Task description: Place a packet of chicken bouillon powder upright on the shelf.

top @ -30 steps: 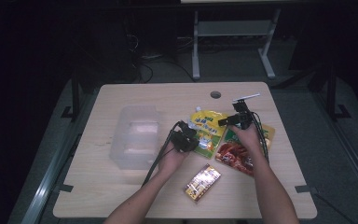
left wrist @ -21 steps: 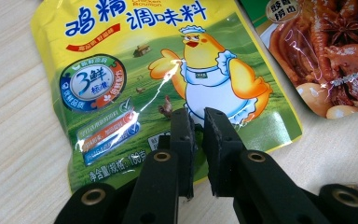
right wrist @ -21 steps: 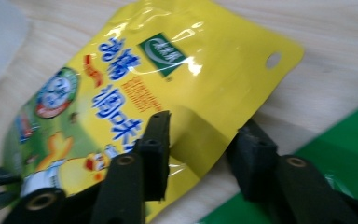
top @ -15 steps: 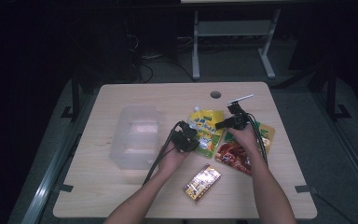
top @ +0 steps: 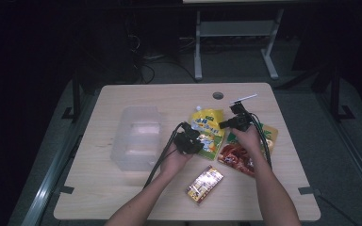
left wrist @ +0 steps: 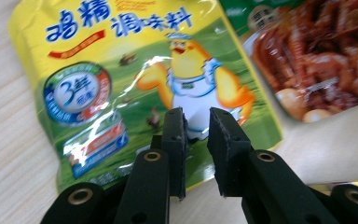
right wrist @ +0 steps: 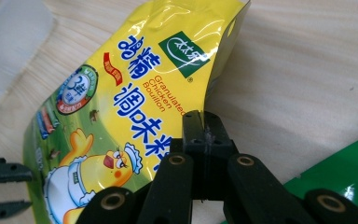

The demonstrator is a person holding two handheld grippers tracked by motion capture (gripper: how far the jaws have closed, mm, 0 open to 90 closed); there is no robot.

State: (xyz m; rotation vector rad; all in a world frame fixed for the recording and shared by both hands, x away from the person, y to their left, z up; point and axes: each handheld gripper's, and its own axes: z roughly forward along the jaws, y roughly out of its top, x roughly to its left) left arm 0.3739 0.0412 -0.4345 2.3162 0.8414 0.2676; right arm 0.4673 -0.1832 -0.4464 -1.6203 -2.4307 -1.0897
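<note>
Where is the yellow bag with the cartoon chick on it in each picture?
High view: the yellow bag lies mid-table, between the two hands.
Left gripper view: it fills the upper left, its chick just above the jaws.
Right gripper view: it runs from top centre to lower left.
Shared landmark: the chick in its white apron, seen in both gripper views.
</note>
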